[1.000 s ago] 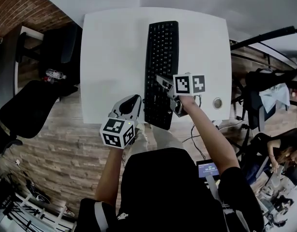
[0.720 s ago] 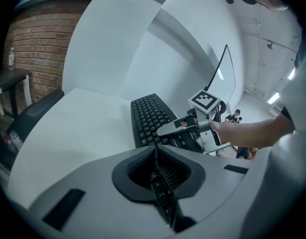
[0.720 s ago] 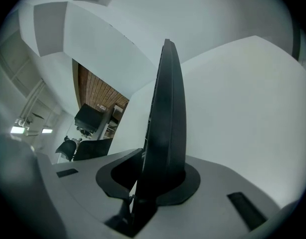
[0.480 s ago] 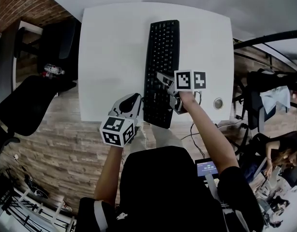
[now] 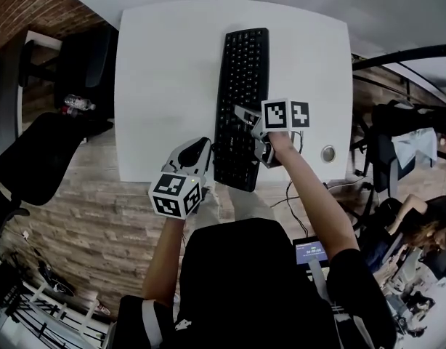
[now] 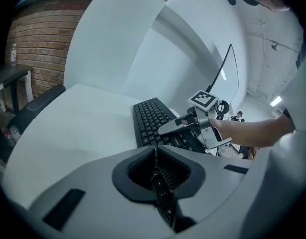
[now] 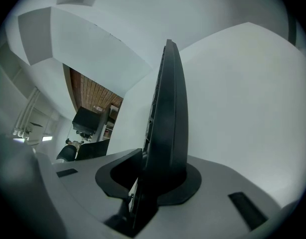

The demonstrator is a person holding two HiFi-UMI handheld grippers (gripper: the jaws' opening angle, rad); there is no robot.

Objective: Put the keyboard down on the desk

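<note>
A black keyboard (image 5: 241, 86) lies lengthwise on the white desk (image 5: 165, 86), and its near end juts a little past the front edge. My right gripper (image 5: 250, 133) clasps the keyboard's right side near that end. In the right gripper view the keyboard (image 7: 168, 108) shows edge-on between the jaws, which are opening while the pads still touch it. My left gripper (image 5: 197, 155) hovers shut and empty at the desk's front edge, just left of the keyboard. From the left gripper view I see the keyboard (image 6: 153, 118) and the right gripper (image 6: 185, 131) beyond the closed fingertips.
Black chairs (image 5: 41, 158) and a water bottle (image 5: 74, 110) stand left of the desk. A small round fitting (image 5: 327, 153) sits at the desk's right front corner. A small screen (image 5: 310, 253) and a seated person (image 5: 419, 231) are at the right.
Almost nothing differs: the keyboard stays on the desk with the right gripper on its side, and the left gripper keeps its place. Only the view has shifted slightly.
</note>
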